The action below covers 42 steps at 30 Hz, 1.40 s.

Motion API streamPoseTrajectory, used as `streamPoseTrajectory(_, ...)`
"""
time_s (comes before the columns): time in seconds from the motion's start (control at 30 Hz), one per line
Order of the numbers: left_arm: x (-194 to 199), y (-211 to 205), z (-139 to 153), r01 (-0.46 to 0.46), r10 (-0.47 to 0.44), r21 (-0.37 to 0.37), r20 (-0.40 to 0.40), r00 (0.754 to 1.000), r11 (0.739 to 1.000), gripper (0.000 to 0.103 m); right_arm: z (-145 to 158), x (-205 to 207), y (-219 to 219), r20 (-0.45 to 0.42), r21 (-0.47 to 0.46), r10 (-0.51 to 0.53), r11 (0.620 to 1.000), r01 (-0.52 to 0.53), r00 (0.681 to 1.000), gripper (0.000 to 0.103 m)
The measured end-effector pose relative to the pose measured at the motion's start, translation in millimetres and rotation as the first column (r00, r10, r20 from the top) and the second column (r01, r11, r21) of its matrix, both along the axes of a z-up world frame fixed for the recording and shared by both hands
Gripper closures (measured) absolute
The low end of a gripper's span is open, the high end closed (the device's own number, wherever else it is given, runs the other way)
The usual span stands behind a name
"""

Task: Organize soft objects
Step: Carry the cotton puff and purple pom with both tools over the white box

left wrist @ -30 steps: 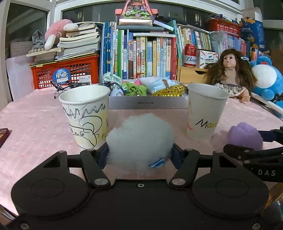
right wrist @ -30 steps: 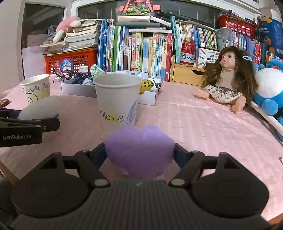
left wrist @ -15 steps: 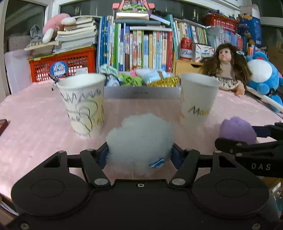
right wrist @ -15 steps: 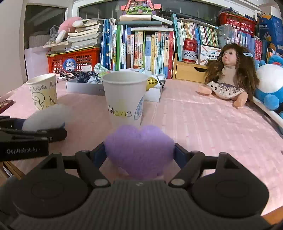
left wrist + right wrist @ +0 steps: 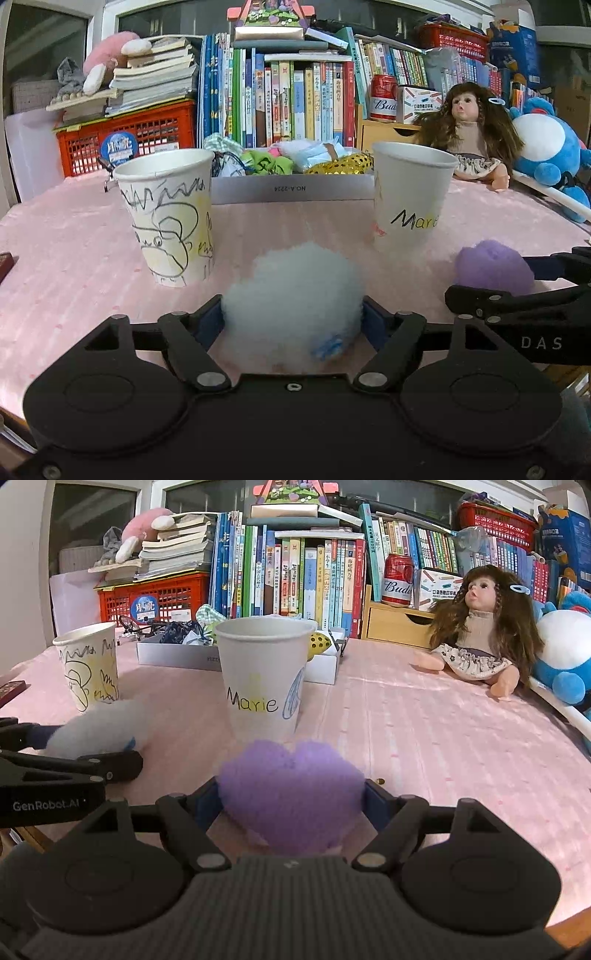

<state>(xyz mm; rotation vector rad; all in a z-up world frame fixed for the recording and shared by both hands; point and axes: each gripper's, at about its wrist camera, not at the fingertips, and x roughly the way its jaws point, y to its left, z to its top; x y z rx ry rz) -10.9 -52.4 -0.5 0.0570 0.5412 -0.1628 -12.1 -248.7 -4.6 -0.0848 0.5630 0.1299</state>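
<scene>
My left gripper (image 5: 292,323) is shut on a white fluffy ball (image 5: 295,295) and holds it above the pink tablecloth, short of a scribbled paper cup (image 5: 168,214) on the left. My right gripper (image 5: 291,799) is shut on a purple fluffy heart (image 5: 291,794), just short of the paper cup marked "Marie" (image 5: 264,679). The "Marie" cup (image 5: 410,195) and the purple heart (image 5: 493,266) also show in the left wrist view; the white ball (image 5: 98,727) and the scribbled cup (image 5: 90,664) in the right wrist view.
A flat grey box (image 5: 291,188) with several soft bits stands behind the cups. A doll (image 5: 480,627) and a blue plush (image 5: 565,653) lie at the right. Books, a red crate (image 5: 125,142) and a can (image 5: 397,579) line the back.
Both grippers have risen and drawn back a little with their loads; the cups sit slightly farther off and lower in view. Both grips are unchanged.
</scene>
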Motion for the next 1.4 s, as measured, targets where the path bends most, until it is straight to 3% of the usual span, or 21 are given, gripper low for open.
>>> streamPoseTrajectory(0.23,11,5,2,0.012,-0.013,-0.055,-0.013,1.0,0.998,0.021,-1,1,1,-0.001,0.003,-0.002,1.0,0.002,1.0,0.019)
streamPoseTrajectory(0.3,14,8,1,0.011,-0.013,-0.083,-0.035,0.999,0.996,0.033,-2,2,1,-0.002,0.005,-0.004,1.0,0.004,1.0,0.019)
streamPoseTrajectory(0.5,9,6,7,0.02,-0.023,-0.077,-0.036,0.999,0.997,0.036,4,1,0,0.012,0.02,0.002,1.0,-0.003,1.0,0.024)
streamPoseTrajectory(0.93,2,10,91,0.119,-0.115,-0.036,0.091,0.989,0.992,0.036,71,-2,-1,0.105,0.023,0.013,1.0,-0.016,0.994,0.024)
streamPoseTrajectory(1.4,72,34,138,0.04,-0.038,-0.031,0.076,0.996,0.999,0.036,122,56,7,0.121,0.028,0.046,0.998,-0.05,0.992,0.024)
